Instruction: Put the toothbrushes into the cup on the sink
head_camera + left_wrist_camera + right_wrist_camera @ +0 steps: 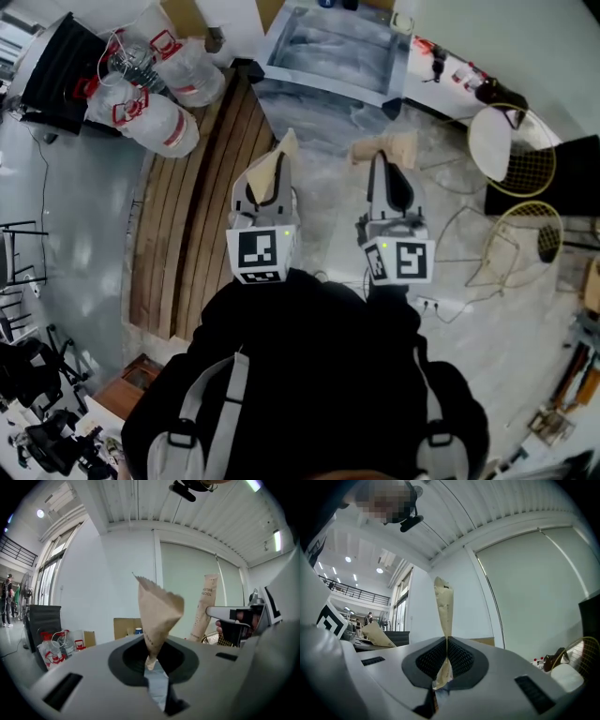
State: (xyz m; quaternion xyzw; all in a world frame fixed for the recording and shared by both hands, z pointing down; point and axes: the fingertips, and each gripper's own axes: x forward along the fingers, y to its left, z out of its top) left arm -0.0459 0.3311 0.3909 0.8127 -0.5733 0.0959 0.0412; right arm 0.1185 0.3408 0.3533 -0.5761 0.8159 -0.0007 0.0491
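Note:
Both grippers are held up in front of the person, each shut on a brown paper toothbrush packet. In the head view my left gripper [272, 180] pinches the lower end of a creased packet [279, 155]. My right gripper [384, 173] clamps a second packet [389, 148]. The left gripper view has its packet [157, 613] rising from the closed jaws, with the other packet [206, 606] at the right. In the right gripper view a thin packet [444, 613] stands edge-on between the pressed pads. A steel sink [333, 52] lies ahead. I cannot make out a cup.
Large water bottles with red labels [164, 98] lie at the upper left beside a slatted wooden platform [197, 216]. Wire chairs [525, 159] stand at the right, with cables on the grey floor [469, 281]. A black seat [56, 66] is at the far left.

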